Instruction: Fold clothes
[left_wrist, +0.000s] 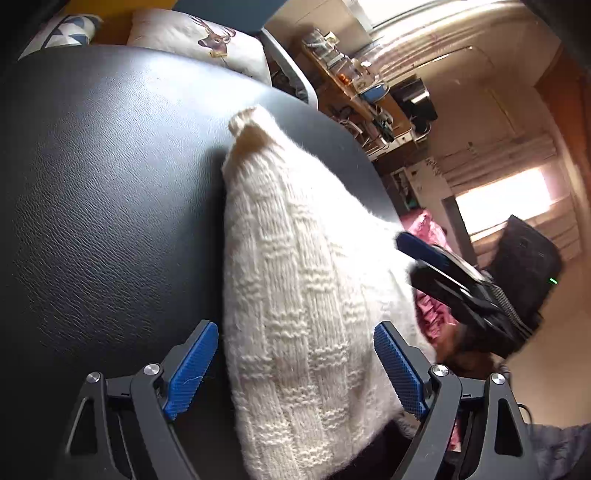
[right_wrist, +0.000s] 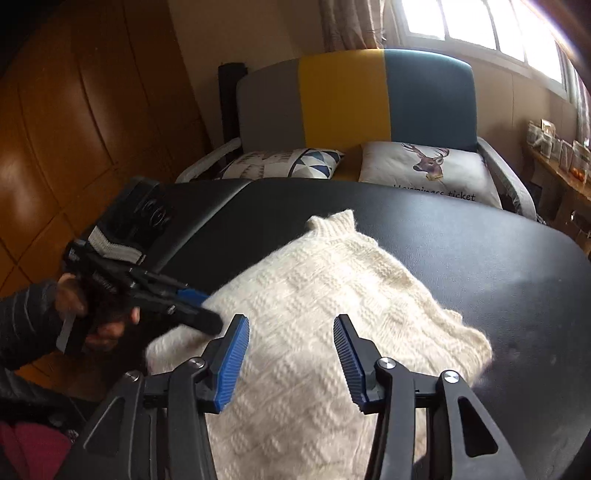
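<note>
On the left, the left gripper (left_wrist: 295, 363) has its blue pads spread wide apart, released and grasping nothing, with the near end of the white knitted sweater (left_wrist: 295, 280) lying between them on the black table (left_wrist: 103, 192). To the right, the right gripper (right_wrist: 291, 354) is likewise spread open over the sweater, empty. Beyond the table stands a sofa (right_wrist: 351, 99) with a deer cushion (right_wrist: 424, 170).
</note>
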